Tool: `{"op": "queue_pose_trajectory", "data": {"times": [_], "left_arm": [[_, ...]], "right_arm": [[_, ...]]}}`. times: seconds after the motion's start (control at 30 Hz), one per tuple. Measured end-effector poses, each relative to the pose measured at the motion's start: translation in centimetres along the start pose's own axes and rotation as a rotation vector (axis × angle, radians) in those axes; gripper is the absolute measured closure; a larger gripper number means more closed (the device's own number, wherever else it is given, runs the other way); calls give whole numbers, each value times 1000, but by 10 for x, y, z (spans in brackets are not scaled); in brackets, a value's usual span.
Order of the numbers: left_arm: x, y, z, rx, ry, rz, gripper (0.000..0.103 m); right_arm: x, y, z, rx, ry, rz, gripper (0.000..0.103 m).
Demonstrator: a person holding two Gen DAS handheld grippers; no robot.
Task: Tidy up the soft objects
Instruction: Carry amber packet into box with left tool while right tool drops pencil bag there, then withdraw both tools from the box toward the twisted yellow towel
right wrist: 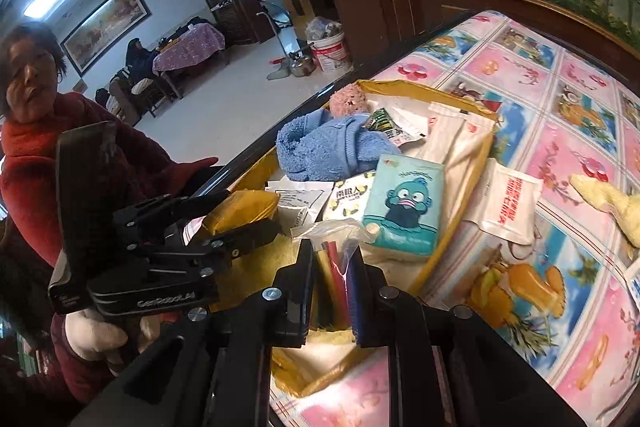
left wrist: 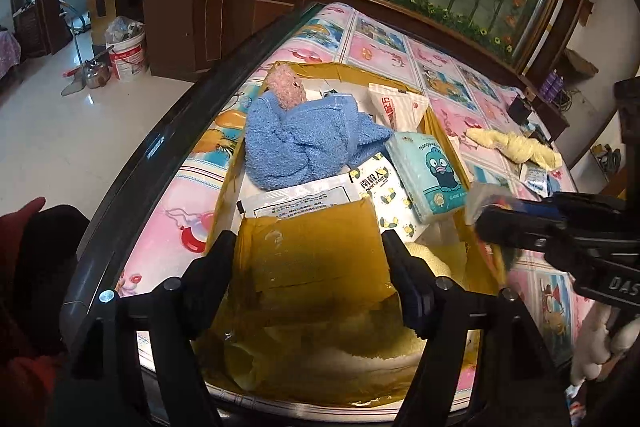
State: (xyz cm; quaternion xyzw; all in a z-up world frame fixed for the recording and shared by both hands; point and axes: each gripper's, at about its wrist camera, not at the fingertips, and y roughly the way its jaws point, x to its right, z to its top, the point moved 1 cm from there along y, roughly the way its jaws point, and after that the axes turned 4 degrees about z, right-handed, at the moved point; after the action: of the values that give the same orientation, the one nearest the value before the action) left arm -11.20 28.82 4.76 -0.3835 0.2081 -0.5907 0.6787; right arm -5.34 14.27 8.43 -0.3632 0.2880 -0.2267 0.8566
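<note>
Cardboard box (left wrist: pixel 440 131), open-topped, on the table (left wrist: pixel 400 51) near its left edge, crowded with a blue towel (left wrist: pixel 296 143), tissue pack (left wrist: pixel 432 175) and packets. Left gripper (left wrist: pixel 308 267): jaws spread astride the box's near flap (left wrist: pixel 312 247). Right gripper (right wrist: pixel 332 291): jaws pinching a clear bag (right wrist: pixel 332 239) above the box's near right corner; a yellow cloth (right wrist: pixel 608 203) lies alone on open tablecloth far right.

Black left gripper (right wrist: pixel 256 227) marked "GenRobot.AI", silver screws; behind it, a white glove (right wrist: pixel 94 337) and red sweater sleeve (right wrist: pixel 36 187).
</note>
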Motion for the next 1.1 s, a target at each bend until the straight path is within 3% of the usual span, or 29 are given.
{"op": "queue_pose_trajectory", "data": {"times": [0.17, 0.33, 0.43, 0.47, 0.53, 0.6, 0.73, 0.9, 1.1], "left_arm": [[-16, -9, 0, 44, -43, -38, 30], [-18, -19, 3, 93, -59, -77, 30], [-20, -21, 5, 108, -70, -87, 30], [-20, -21, 5, 108, -75, -87, 30], [-22, -21, 5, 106, -86, -82, 30], [-21, -23, 4, 103, -92, -70, 30], [-11, -30, 2, 111, -64, 25, 30], [17, -41, -3, 150, 41, 235, 30], [69, -49, -7, 173, 173, 295, 30]], "right_arm": [[-4, 39, 8, -52, -31, -53, 84], [15, 54, 12, -55, 16, -89, 83], [17, 43, 13, -41, 40, -34, 68], [16, 37, 13, -26, 36, -37, 56], [12, 23, 12, 18, 18, -62, 42], [11, 11, 9, 49, 9, -76, 41], [15, -10, -6, 83, 18, -94, 41], [35, -32, -34, 103, 56, -128, 41], [75, -70, -74, 148, 164, -165, 41]]}}
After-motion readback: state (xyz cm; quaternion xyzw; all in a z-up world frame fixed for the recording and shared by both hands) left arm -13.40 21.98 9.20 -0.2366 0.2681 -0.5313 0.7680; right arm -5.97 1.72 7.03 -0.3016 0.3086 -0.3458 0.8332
